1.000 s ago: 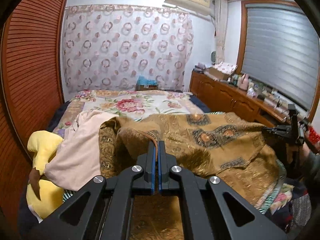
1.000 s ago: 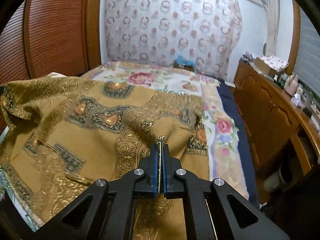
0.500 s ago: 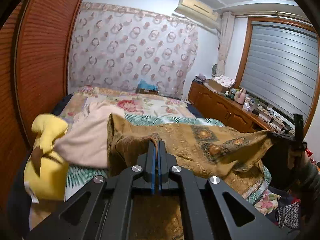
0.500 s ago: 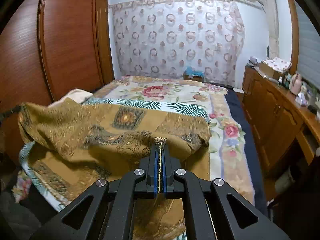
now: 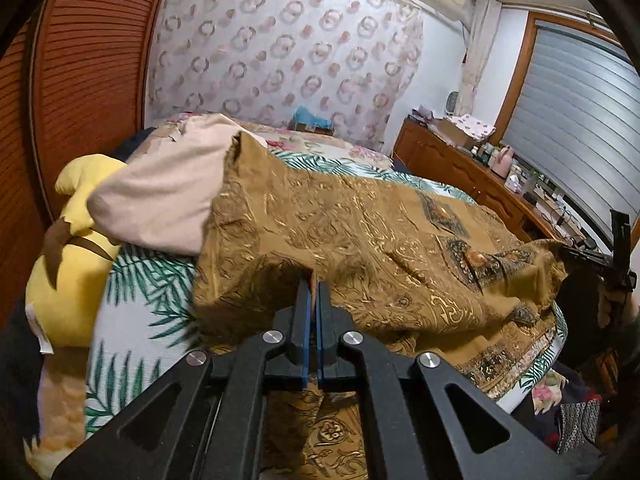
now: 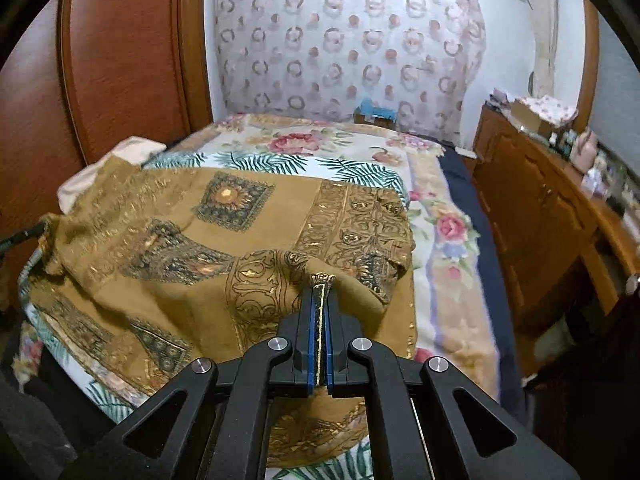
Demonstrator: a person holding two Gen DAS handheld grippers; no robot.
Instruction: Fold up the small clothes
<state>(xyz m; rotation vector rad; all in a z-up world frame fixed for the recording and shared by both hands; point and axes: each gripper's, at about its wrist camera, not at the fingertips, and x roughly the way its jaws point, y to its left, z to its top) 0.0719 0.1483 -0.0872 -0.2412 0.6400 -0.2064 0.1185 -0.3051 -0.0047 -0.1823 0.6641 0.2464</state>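
A brown cloth with gold and dark ornament (image 5: 380, 240) (image 6: 208, 236) lies spread over the near half of the bed. My left gripper (image 5: 313, 284) is shut on one edge of it, the fabric bunched around the blue pads. My right gripper (image 6: 319, 286) is shut on another edge, with a strip of patterned hem showing between its pads. In the left wrist view the right gripper (image 5: 618, 256) appears at the far right, holding the cloth's other end. The cloth sags between the two grips and rests on the bed.
The bed carries a palm-leaf sheet (image 5: 152, 284) and a floral cover (image 6: 444, 216). A yellow plush toy (image 5: 72, 256) and a pale pink garment (image 5: 168, 188) lie at the bed's left. A wooden dresser (image 6: 532, 208) with small items runs along the right; a wooden wardrobe (image 6: 120, 60) stands left.
Both grippers have come down with the cloth still held. The cloth, earlier lifted and hanging, now lies lower and flatter across the bed.
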